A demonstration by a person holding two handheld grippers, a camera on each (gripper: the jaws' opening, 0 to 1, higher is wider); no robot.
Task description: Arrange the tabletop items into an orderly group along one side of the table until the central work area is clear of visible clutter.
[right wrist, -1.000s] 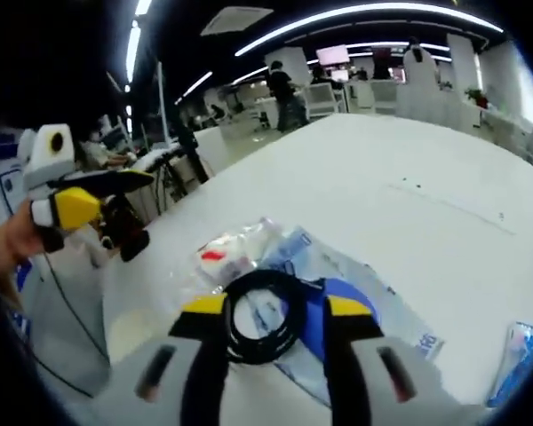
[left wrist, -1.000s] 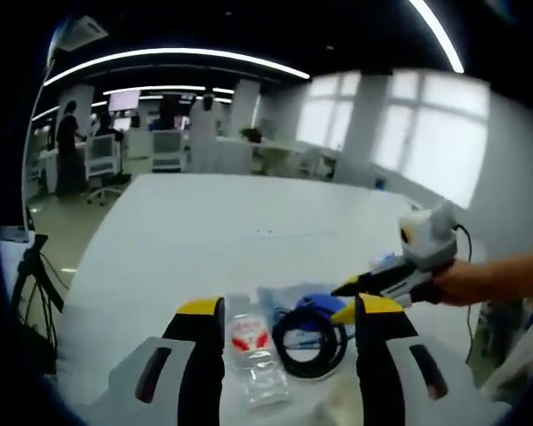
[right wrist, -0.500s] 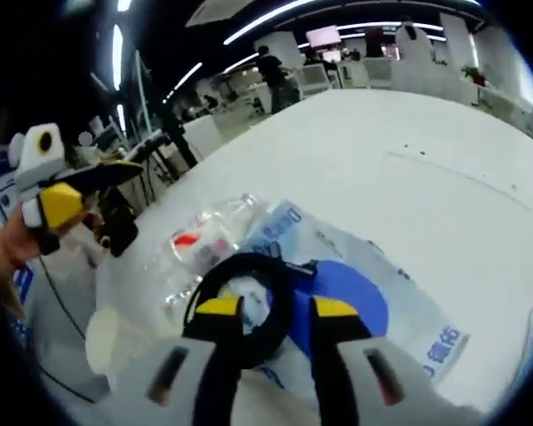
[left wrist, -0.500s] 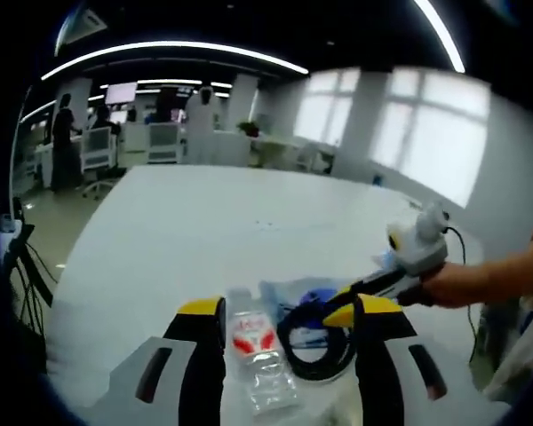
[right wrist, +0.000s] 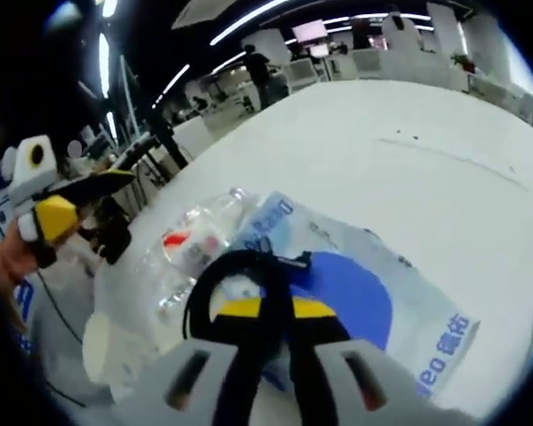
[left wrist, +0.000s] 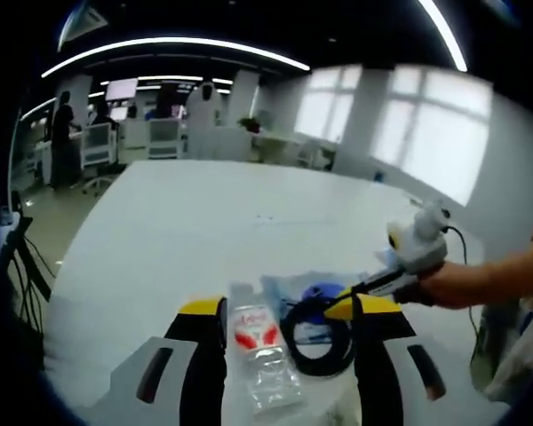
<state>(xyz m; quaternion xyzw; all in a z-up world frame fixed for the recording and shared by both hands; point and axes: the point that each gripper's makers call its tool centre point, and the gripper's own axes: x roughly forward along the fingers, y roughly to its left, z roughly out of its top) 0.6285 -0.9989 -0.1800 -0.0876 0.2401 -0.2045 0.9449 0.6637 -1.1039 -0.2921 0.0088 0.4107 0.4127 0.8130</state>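
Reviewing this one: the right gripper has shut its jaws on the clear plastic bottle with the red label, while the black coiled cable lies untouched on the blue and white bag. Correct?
Not quite. In the right gripper view the right gripper is shut on the black coiled cable, not on the clear plastic bottle with the red label, which lies untouched beside it. The cable does lie on the blue and white bag.

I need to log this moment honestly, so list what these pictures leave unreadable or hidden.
- Bag print: right gripper view, cut off by the picture's edge and blurred.
- Bottle label: left gripper view, too blurred to read.
- Cable near side: right gripper view, hidden behind the right tool, which is shut on it.
- Lower part of the cable: left gripper view, behind the left tool.
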